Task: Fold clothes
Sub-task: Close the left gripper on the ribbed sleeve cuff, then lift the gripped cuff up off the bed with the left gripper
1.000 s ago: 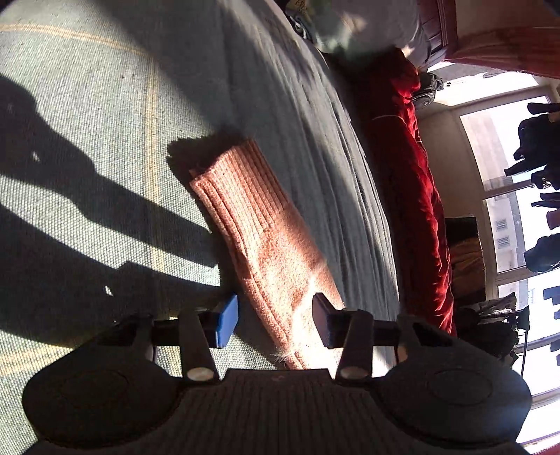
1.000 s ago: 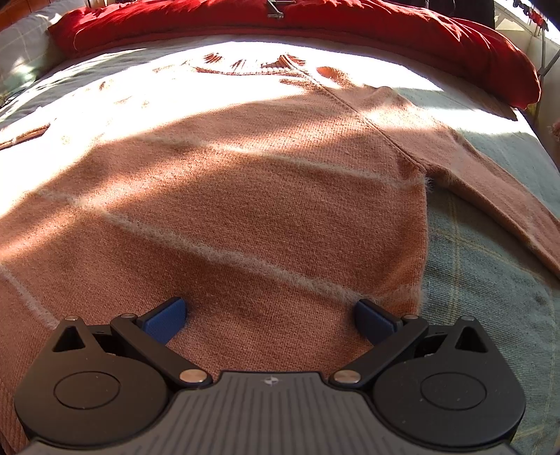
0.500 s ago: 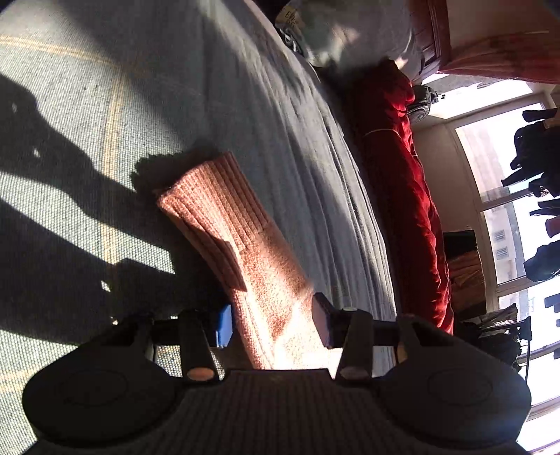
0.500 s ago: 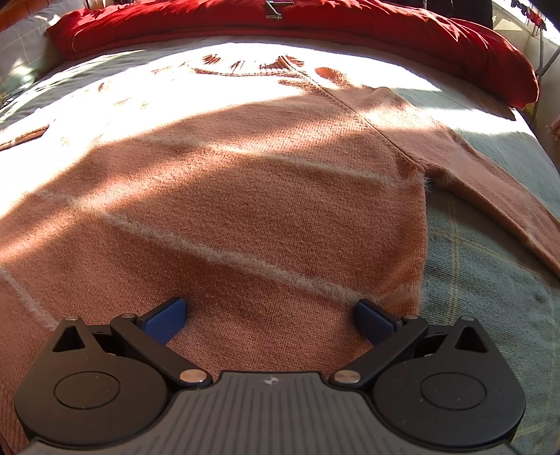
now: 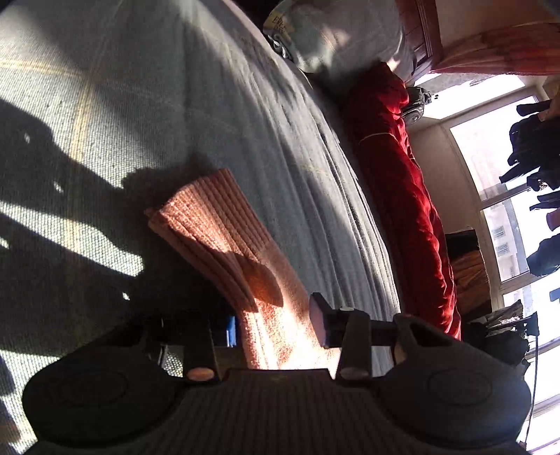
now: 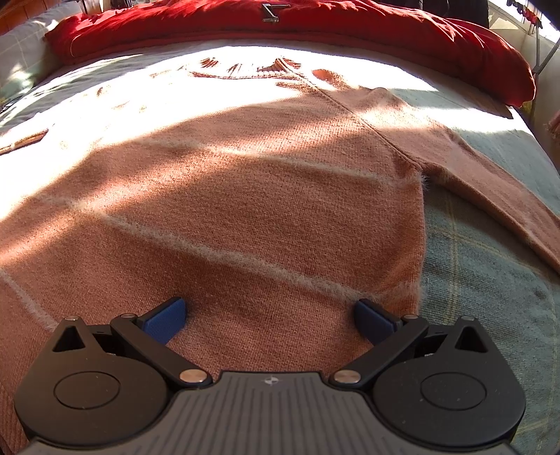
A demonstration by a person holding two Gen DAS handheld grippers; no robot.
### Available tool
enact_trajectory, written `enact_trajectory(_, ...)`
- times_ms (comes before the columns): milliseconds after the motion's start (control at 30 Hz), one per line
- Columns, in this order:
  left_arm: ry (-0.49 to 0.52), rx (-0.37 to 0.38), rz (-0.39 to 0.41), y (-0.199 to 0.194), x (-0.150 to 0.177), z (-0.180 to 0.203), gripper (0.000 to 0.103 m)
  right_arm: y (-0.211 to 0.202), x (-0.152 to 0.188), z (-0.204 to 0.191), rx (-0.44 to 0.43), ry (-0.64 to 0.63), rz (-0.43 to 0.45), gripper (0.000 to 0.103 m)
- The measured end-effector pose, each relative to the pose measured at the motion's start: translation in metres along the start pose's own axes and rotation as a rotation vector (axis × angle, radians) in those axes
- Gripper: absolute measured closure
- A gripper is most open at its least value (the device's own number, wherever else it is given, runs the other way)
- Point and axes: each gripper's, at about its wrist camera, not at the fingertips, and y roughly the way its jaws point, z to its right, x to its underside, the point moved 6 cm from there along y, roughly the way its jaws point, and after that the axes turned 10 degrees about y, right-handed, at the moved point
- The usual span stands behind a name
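A salmon-pink knitted sweater (image 6: 245, 196) lies spread flat on the bed, collar at the far side. My right gripper (image 6: 269, 316) stands open just over its lower body, with only flat knit between the blue pads. In the left wrist view the sweater's sleeve (image 5: 224, 245), ribbed cuff farthest from me, runs in between the fingers of my left gripper (image 5: 274, 327). Its jaws are closing around the sleeve. The sleeve's edge lies against the left pad (image 5: 231, 330), which is half hidden in shadow. The right pad (image 5: 316, 322) stands just clear of the knit.
A grey-green checked bedcover (image 5: 105, 105) lies under everything. A red quilt (image 6: 315, 31) is bunched along the bed's far edge, and it also shows as red quilt (image 5: 402, 210) beside a pillow (image 5: 325, 38). Windows (image 5: 507, 210) with hanging clothes lie beyond.
The left gripper slid along the sleeve so the sleeve now sits between its fingers, its near part creased, and the jaws have narrowed. The right gripper has not moved.
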Motion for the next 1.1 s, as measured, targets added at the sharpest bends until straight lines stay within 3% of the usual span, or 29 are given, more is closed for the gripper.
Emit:
enact_trajectory(33, 0.008, -0.014, -0.001, 0.000, 0.001, 0.000, 0.079, 0.000, -0.001, 0.000, -0.001, 0.006, -0.002, 0.000)
enact_trajectory(67, 0.016, -0.028, -0.002, -0.001, 0.001, 0.000, 0.083, 0.001, -0.001, 0.000, 0.001, 0.011, -0.004, 0.000)
enact_trajectory(333, 0.103, -0.128, 0.005, -0.003, 0.004, 0.009, 0.089, 0.000, 0.001, 0.000, 0.008, 0.015, 0.019, 0.000)
enact_trajectory(567, 0.324, -0.252, -0.010, -0.003, 0.005, 0.040, 0.093, -0.002, 0.003, 0.001, 0.002, 0.012, 0.050, 0.000)
enact_trajectory(900, 0.419, -0.204, 0.006, -0.018, 0.000, 0.081, 0.097, -0.011, -0.001, -0.003, 0.014, 0.013, 0.056, 0.000)
enact_trajectory(1100, 0.512, -0.147, 0.027, -0.030, 0.004, 0.119, 0.098, -0.033, -0.007, -0.015, -0.031, 0.012, 0.104, 0.000)
